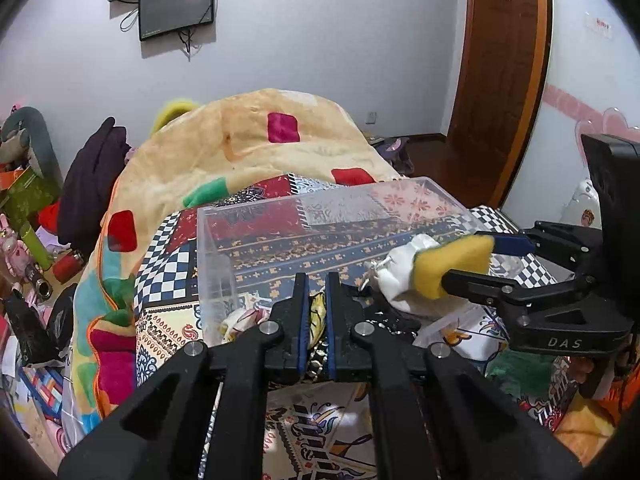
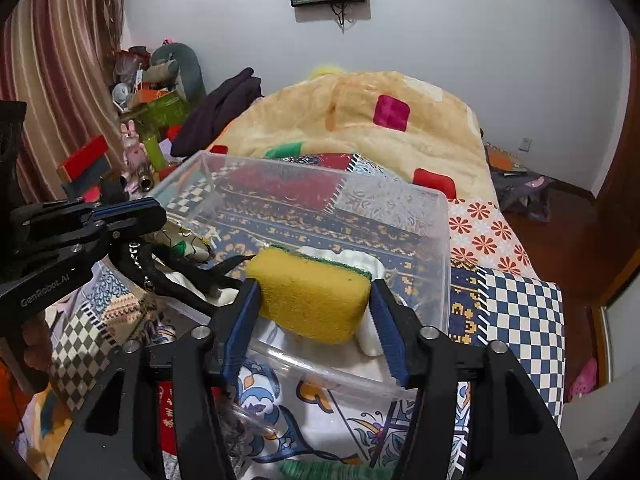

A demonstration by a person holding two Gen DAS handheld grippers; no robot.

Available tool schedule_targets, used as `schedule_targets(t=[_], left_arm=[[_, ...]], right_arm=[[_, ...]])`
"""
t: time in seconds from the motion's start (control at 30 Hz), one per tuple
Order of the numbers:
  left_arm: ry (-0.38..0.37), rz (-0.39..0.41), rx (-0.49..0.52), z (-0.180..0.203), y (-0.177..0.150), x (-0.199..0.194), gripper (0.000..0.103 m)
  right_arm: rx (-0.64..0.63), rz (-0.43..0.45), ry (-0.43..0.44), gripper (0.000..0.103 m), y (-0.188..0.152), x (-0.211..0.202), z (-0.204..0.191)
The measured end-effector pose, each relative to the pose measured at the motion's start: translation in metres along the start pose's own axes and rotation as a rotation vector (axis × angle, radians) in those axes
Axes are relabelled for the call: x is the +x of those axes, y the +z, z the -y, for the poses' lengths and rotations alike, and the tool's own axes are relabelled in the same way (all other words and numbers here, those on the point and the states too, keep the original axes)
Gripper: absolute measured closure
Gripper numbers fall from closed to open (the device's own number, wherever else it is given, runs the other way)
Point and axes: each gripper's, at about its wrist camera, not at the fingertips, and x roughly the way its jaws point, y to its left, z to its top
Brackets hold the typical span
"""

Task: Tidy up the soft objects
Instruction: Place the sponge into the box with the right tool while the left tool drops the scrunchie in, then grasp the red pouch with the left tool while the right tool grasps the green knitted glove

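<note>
One sponge (image 2: 312,300), one clear bin (image 2: 440,216)

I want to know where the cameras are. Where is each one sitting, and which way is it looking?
Left wrist: sits on the left gripper, faces the clear plastic bin on the bed; its fingers pinch a patterned cloth; the right gripper enters from the right.
Right wrist: sits on the right gripper, faces the same bin; its fingers clamp a yellow sponge; the left gripper shows at left.
Shared: bin, sponge, orange blanket, wall screen.

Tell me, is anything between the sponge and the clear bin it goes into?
Nothing visible blocks it. The right hand-held gripper holds the sponge over the open-topped bin, above a white pouch already inside.
</note>
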Motion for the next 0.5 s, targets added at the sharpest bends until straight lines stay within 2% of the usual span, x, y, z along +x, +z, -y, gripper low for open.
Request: schedule_targets(t=[0.03, 0.13, 0.2, 0.3, 0.4, 0.5], left_arm=[[-0.003, 0.001, -0.003, 0.000, 0.000, -0.001, 0.093], [-0.015, 0.009, -0.014, 0.000, 0.003, -0.008, 0.079], [-0.007, 0.031, -0.017, 0.001, 0.005, -0.017, 0.064], [0.008, 0.070, -0.017, 0.003, 0.007, -0.035, 0.050], [0.010, 0.097, -0.018, 0.006, 0.006, -0.052, 0.039], [0.013, 0.112, -0.014, 0.010, 0.002, -0.068, 0.030]], right_arm=[[0.002, -0.003, 0.001, 0.043, 0.000, -0.001, 0.000], [0.013, 0.006, 0.005, 0.030, 0.001, -0.007, 0.001], [0.017, 0.026, -0.004, 0.027, 0.002, -0.016, 0.002], [0.020, 0.051, -0.013, 0.025, 0.004, -0.028, 0.004], [0.035, 0.081, -0.021, 0.016, 0.004, -0.044, 0.007], [0.048, 0.103, -0.025, 0.013, 0.002, -0.060, 0.010]])
